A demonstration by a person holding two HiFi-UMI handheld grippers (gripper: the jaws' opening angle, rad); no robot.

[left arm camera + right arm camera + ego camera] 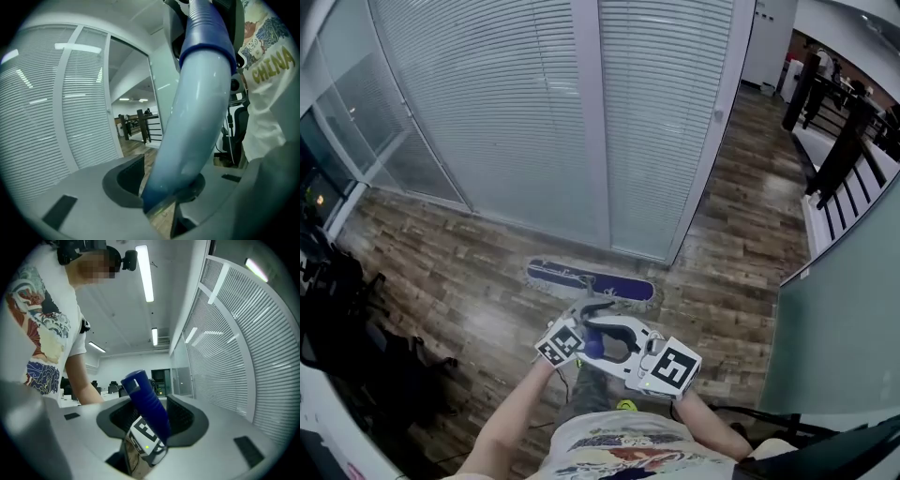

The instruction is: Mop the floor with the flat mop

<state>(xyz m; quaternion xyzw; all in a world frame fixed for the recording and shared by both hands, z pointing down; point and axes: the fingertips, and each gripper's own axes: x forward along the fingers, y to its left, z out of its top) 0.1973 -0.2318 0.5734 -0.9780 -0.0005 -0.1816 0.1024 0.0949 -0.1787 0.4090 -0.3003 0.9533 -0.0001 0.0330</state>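
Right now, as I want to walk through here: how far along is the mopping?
Done: unclear; the floor shows no wet trail. In hand: left claw and right claw both sit loosely around the mop handle, mop head flat down by the blinds. Left: probably most of the floor.

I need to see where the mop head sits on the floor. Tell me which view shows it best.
The head view: the mop head lies flat on the wood floor by the blinds. The left gripper view shows only the pale blue handle shaft, the right gripper view only its dark blue end.
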